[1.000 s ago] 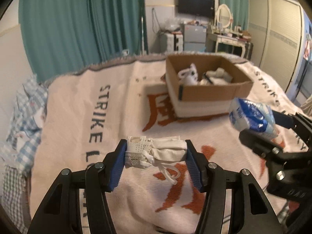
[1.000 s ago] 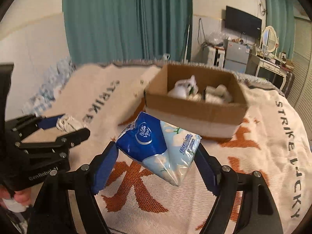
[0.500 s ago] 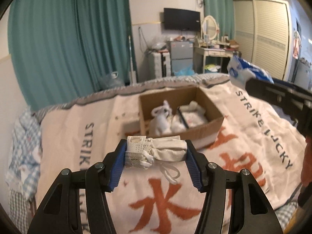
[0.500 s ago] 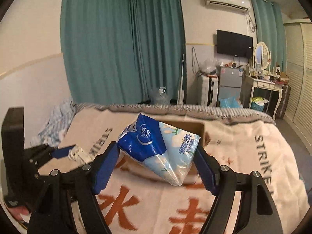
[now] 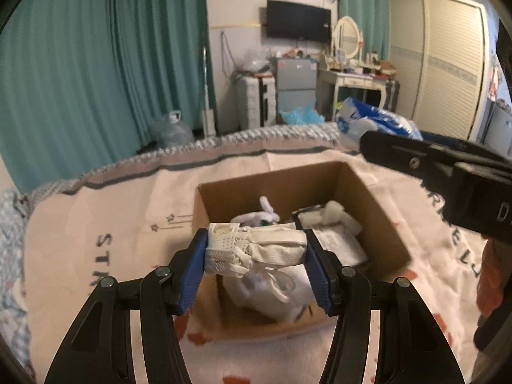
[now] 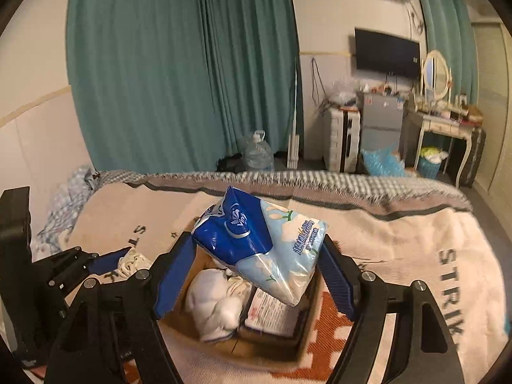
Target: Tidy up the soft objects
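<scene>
left claw (image 5: 256, 267): we've got it clamped on a rolled-up white cloth bundle (image 5: 256, 249), both blue pads pressing its ends, hanging right over the near edge of the box.

right claw (image 6: 257, 276): gripping a blue tissue pack (image 6: 260, 244) at a tilt, one corner drooping down over the box.

box: the cardboard box (image 5: 371, 198) sits on the bed blanket (image 5: 128, 224), with a white plush (image 6: 214, 300) and other soft stuff already inside.

step: looks like we're about to drop both in.

risk 1: the slick tissue pack could slide out early since the grip is skewed.

risk 2: the bundle's loose strings (image 5: 275, 288) could snag on a pad when we let go.

risk 3: both claws are crowding one opening, so they could bump.
</scene>
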